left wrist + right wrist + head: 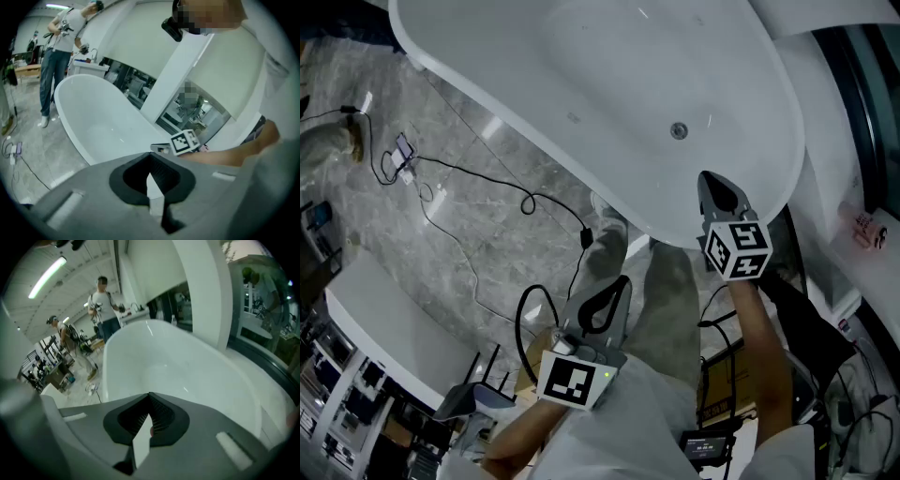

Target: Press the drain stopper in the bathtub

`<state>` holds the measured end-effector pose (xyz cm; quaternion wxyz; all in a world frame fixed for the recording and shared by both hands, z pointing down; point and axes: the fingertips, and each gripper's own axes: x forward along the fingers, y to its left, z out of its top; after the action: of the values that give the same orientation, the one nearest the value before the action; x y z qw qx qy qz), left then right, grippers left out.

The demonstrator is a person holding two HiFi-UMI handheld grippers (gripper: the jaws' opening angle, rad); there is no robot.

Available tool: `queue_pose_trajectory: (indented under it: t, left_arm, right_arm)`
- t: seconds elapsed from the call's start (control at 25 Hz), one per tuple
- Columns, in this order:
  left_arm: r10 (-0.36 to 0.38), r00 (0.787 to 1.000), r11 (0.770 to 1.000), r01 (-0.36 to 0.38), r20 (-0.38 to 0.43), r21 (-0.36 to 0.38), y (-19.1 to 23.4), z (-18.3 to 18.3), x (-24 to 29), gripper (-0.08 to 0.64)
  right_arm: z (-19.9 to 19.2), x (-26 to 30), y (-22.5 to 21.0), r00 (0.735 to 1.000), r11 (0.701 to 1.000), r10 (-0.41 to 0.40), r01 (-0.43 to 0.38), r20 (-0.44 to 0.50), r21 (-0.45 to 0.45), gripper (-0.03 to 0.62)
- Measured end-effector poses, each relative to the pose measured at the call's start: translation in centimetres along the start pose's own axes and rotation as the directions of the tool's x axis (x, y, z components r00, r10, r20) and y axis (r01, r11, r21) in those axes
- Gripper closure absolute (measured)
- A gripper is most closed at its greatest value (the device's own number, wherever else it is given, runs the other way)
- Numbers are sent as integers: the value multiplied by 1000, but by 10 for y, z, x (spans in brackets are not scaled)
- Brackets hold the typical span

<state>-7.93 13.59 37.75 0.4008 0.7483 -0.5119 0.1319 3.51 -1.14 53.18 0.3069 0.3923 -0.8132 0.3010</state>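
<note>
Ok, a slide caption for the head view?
Right gripper, jaws shut, over the bathtub rim, short of the drain stopper; left gripper outside it.

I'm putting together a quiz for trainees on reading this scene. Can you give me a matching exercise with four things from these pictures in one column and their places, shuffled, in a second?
Things
1. drain stopper
2. right tool
3. left tool
4. black cable

Places
A. lying on the grey stone floor
B. held outside the bathtub, above the person's trouser leg
C. at the bathtub's near rim, jaws together
D. set in the bottom of the bathtub

Pairs: 1-D, 2-C, 3-B, 4-A
</note>
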Motion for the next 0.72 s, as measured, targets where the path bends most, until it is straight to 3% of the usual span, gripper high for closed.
queue_pose_trajectory:
  t: [0.16,0.32,0.48,0.6,0.72]
  left_arm:
    - [-10,997,999,6,80,54,-63,39,-61,555]
    - [-60,986,989,37,157,142,-144,33,-117,555]
    - [-95,979,975,54,183,218,-222,-24,-188,555]
    - [-115,977,962,64,182,265,-272,-72,-235,555]
    - [-138,980,951,91,144,294,-313,-111,-273,555]
  right_arm:
    - [54,-183,80,979,999,42,-43,200,-1,592]
    - [53,-333,138,926,997,81,-74,368,-34,592]
    - [0,-455,185,876,994,98,-67,472,-83,592]
    - [-54,-527,210,862,995,89,-56,500,-80,592]
    - [-104,-583,227,857,998,56,-62,513,-6,594]
